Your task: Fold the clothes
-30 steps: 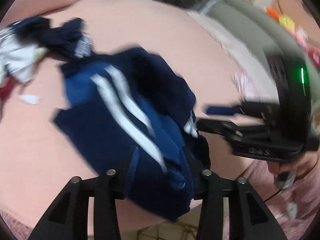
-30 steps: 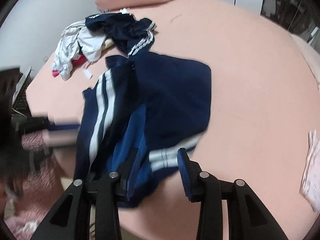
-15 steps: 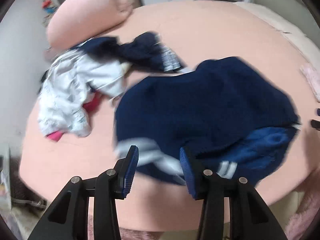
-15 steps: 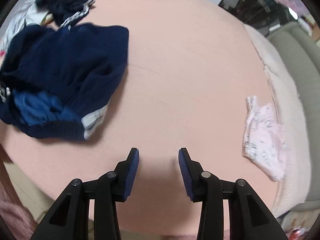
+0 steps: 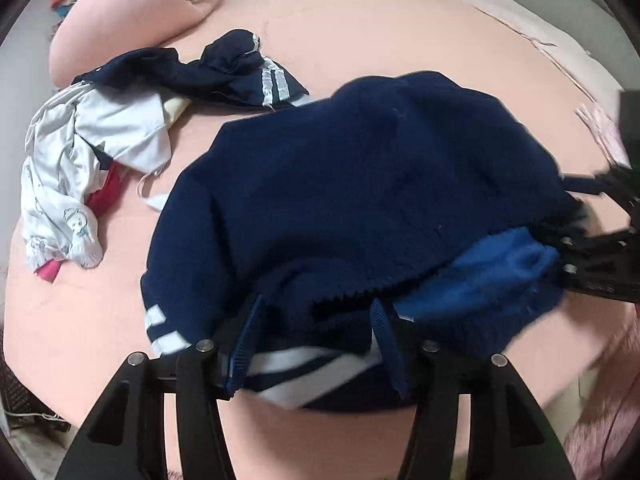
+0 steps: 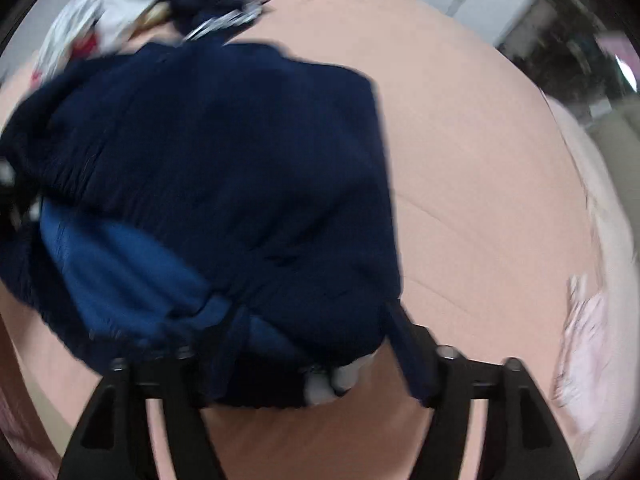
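A navy garment with white stripes and a blue lining [image 5: 360,184] lies bunched on the pink bed [image 5: 380,32]. My left gripper [image 5: 316,340] is open, its fingers straddling the garment's near hem with the white stripes. My right gripper [image 6: 316,344] is open too, its fingers either side of the garment's [image 6: 224,152] near edge by the blue lining. The right gripper also shows in the left wrist view [image 5: 600,256] at the garment's right side.
A heap of other clothes lies at the far left: a white printed piece [image 5: 80,168] and a navy striped piece [image 5: 212,72]. A pink pillow [image 5: 132,12] sits behind. A pale pink garment [image 6: 580,352] lies at the right.
Both grippers have come down onto the navy garment's near edge. The right gripper swung back left from the bare bed to the garment. Both stay open.
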